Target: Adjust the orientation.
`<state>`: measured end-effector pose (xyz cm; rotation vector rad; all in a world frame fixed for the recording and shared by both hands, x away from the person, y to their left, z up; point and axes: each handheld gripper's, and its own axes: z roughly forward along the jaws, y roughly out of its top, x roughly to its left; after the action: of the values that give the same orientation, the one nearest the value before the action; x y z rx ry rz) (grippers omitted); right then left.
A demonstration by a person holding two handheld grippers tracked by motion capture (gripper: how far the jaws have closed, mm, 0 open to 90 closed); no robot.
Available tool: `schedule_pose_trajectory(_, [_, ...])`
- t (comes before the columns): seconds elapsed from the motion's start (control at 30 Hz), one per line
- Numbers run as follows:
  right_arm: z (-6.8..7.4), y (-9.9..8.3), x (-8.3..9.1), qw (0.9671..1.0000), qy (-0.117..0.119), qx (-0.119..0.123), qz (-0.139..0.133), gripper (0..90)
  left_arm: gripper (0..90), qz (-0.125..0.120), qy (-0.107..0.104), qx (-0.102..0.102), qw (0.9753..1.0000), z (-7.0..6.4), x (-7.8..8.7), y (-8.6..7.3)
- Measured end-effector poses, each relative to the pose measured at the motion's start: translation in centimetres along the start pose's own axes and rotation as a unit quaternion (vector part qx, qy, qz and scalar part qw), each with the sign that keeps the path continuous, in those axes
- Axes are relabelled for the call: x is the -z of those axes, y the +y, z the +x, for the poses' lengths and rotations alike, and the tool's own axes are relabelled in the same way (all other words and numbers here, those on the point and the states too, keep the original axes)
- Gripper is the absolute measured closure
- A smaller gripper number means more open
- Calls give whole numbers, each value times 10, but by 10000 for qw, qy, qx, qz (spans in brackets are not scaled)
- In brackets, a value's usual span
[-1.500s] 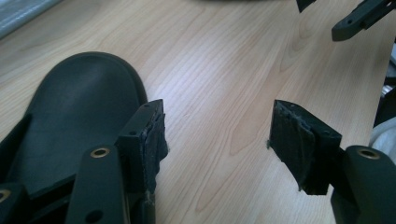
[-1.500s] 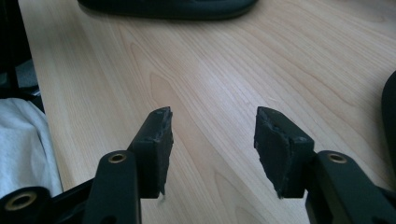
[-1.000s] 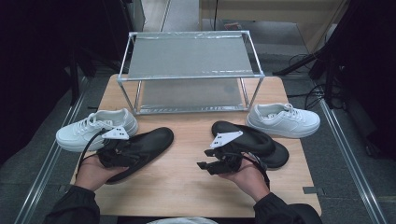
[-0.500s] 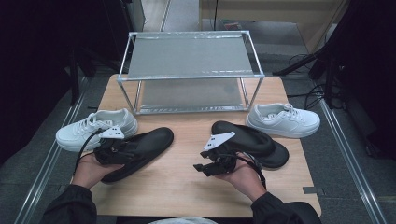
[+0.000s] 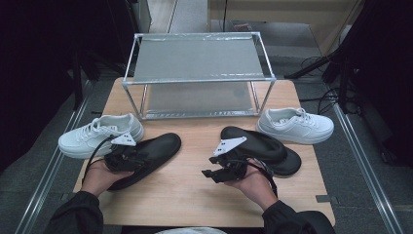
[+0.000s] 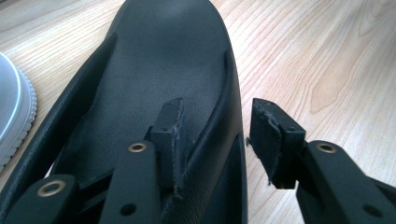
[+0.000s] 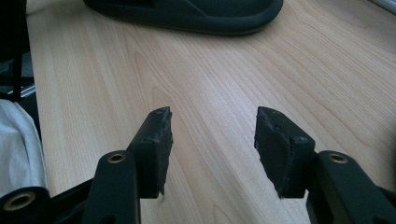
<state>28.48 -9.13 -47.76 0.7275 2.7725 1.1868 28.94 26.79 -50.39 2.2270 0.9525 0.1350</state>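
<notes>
The left claw (image 6: pixel 215 135) straddles the left black shoe's (image 5: pixel 146 156) rim, jaws spread, not yet pinching. The right claw (image 7: pixel 212 140) hangs open over bare bench (image 5: pixel 185 190). Next: close left, lift toward the rack (image 5: pixel 197 73).

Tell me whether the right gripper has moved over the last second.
Yes. The right gripper has drifted left across the table, away from the right black slipper and nearer its middle.

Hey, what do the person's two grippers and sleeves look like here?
Both grippers are black. The left gripper and right gripper each carry a grey three-cornered plate on top and trail a black cable. Up close, the jaws are flat black bars with brass-coloured rivets, ending in blocky black pads with worn, frayed edges. The person wears dark sleeves.
</notes>
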Motion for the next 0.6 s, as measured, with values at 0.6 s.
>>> schedule_pose_trajectory(0.6, [-2,1,2,10000,-29,-55,-43,479,690,162,-203,8,9997,8,-1,1])
